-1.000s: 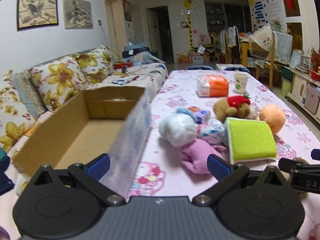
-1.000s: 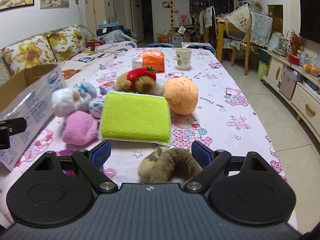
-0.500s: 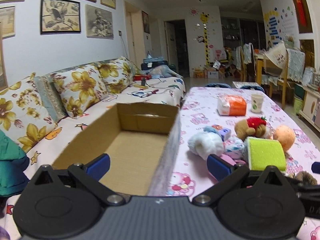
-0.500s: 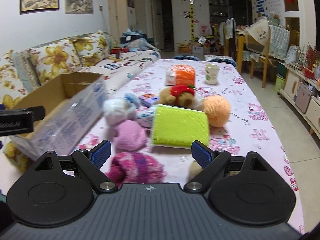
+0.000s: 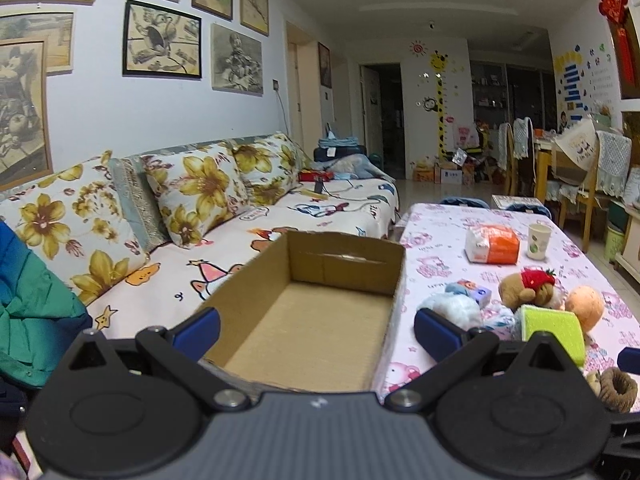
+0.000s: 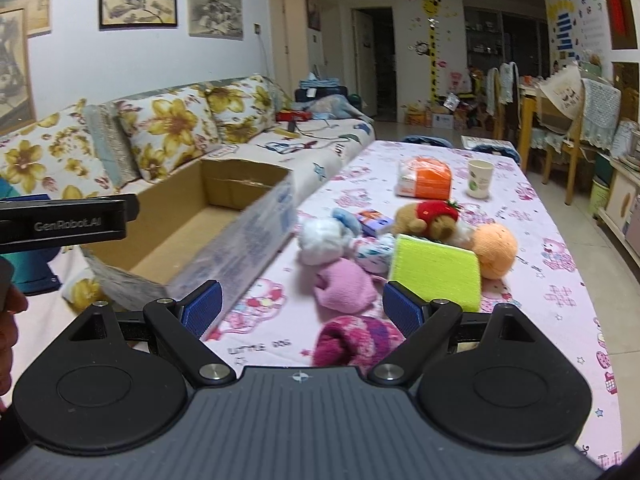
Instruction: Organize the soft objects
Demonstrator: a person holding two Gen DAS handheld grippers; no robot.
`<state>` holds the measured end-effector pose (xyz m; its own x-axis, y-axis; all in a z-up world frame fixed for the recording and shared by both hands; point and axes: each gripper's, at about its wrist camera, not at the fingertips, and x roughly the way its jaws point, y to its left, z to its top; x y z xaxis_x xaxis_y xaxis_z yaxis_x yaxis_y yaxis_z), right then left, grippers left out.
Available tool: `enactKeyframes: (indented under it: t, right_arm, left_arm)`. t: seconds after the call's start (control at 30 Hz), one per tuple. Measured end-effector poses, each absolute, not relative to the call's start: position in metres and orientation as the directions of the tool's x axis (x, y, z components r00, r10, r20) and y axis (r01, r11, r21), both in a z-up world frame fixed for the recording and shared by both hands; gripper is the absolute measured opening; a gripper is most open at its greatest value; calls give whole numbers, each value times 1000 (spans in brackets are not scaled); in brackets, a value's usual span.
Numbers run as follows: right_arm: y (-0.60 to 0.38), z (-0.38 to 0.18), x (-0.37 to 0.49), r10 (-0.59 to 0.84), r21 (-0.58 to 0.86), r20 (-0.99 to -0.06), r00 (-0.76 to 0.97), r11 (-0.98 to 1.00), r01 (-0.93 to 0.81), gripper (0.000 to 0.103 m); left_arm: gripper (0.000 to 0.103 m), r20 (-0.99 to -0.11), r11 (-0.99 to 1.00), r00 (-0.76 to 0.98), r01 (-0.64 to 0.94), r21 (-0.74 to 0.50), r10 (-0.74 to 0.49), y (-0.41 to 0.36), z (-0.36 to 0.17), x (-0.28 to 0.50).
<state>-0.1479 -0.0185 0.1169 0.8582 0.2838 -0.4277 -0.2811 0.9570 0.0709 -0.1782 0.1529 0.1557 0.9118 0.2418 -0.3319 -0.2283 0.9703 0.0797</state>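
Over the last second both views have been lifted and swung toward the sofa side: the left hand-held gripper (image 5: 316, 326), which was aimed at the toy pile from beside the near wall of the cardboard box (image 5: 320, 320), is now centred over the open box, with its fingers set wide apart and nothing between them, one blue pad at 9 o'clock of the box floor and the other at 3 o'clock just outside the box's right wall. The right hand-held gripper (image 6: 302, 310) has been drawn back from the brown plush that lay between its fingers a second ago; it is now spread wide and empty, with a knitted magenta item (image 6: 356, 340) lying on the bench (image 6: 560, 308) just ahead of it, toward its right finger. This is read as the start of the sorting: the box appears empty and seems to have been brought into position, and no soft object has been packed yet. In the right wrist view the rest of the pile lies at 12 to 1 o'clock of the gripper: a pink knitted hat (image 6: 346, 286), a green sponge (image 6: 436, 272) touching it, a white-and-blue plush (image 6: 320, 238), a bear with a strawberry hat (image 6: 430, 216) and an orange ball (image 6: 494, 250) beyond. The box lies at 10 o'clock of that gripper, its wall alongside the bench edge.
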Motion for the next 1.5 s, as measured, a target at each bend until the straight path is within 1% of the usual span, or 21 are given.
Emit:
enactKeyframes:
  t: [0.33, 0.53, 0.73, 0.97, 1.27, 1.5]
  right_arm:
    - [-7, 127, -157, 317, 54, -390, 865, 945, -323, 103]
    - [-11, 123, -154, 316, 58, -391, 864, 946, -320, 103]
    - [-19, 119, -154, 303, 83, -391, 869, 952, -294, 103]
    - [-42, 108, -153, 262, 149, -417, 871, 964, -219, 103]
    - [-75, 93, -154, 164, 179, -441, 882, 979, -92, 103]
    - [-103, 86, -150, 94, 206, -458, 884, 979, 3, 103]
  left_arm:
    - [102, -309, 968, 918, -238, 75, 249, 158, 164, -188]
    - [102, -305, 969, 920, -232, 89, 248, 153, 162, -189]
    - [102, -309, 975, 925, -202, 89, 220, 146, 159, -187]
    - [102, -310, 990, 942, -107, 87, 129, 127, 149, -184]
    - [102, -351, 994, 936, 12, 105, 26, 98, 124, -171]
    - [102, -384, 984, 916, 158, 77, -117, 75, 97, -160]
